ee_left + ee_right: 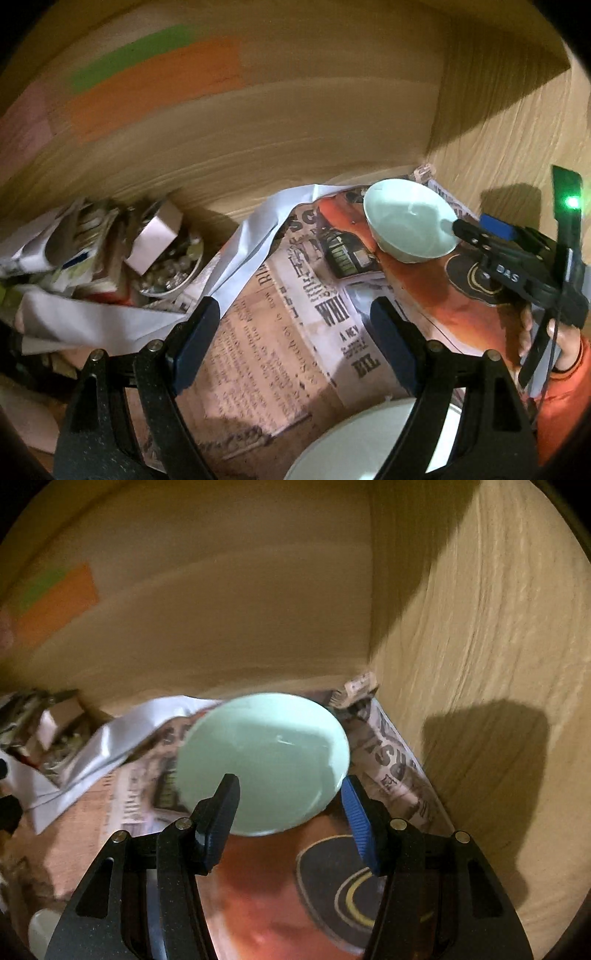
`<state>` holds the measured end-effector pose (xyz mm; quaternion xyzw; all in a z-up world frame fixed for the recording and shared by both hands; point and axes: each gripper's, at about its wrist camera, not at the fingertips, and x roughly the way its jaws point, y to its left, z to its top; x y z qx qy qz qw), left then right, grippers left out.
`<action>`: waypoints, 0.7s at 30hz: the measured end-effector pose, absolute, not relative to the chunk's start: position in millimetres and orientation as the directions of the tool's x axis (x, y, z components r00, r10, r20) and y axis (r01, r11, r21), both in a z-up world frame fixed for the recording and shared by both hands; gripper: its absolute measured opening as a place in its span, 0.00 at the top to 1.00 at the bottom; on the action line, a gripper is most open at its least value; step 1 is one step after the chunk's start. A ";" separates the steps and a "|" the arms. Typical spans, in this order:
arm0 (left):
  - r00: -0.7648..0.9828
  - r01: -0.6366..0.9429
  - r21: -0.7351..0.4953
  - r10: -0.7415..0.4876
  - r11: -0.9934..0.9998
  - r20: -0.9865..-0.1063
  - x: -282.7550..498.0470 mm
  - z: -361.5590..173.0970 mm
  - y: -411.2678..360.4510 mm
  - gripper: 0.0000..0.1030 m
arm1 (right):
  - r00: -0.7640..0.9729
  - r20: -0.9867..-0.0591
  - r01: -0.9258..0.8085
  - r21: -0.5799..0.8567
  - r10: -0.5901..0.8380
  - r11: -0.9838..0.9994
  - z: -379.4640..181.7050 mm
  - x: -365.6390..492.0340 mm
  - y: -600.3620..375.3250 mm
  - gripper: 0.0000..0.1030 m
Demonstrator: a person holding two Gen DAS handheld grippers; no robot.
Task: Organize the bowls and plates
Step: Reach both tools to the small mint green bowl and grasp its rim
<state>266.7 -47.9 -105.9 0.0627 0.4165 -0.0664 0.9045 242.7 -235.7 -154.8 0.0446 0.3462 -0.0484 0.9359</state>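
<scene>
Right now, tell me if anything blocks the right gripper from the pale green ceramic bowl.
Nothing visible does. The right gripper is open at the near rim of the pale green ceramic bowl, which sits on the newspaper lining.

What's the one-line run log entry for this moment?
left gripper: open, empty, over newspaper | right gripper: open, straddling near rim of mint bowl | white plate: below left gripper
</scene>
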 end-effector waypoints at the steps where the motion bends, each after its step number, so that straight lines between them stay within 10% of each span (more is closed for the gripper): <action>1: 0.642 0.174 0.062 -0.066 0.983 -0.764 269.6 -107.3 -50.2 0.18 | 0.750 -0.658 0.123 0.045 -0.063 0.991 -158.2 245.7 -236.5 0.51; 21: 0.594 0.210 0.072 -0.069 0.975 -0.801 331.8 -144.8 -79.1 0.18 | 0.692 -0.716 0.020 0.139 0.087 0.990 -181.2 248.5 -241.2 0.74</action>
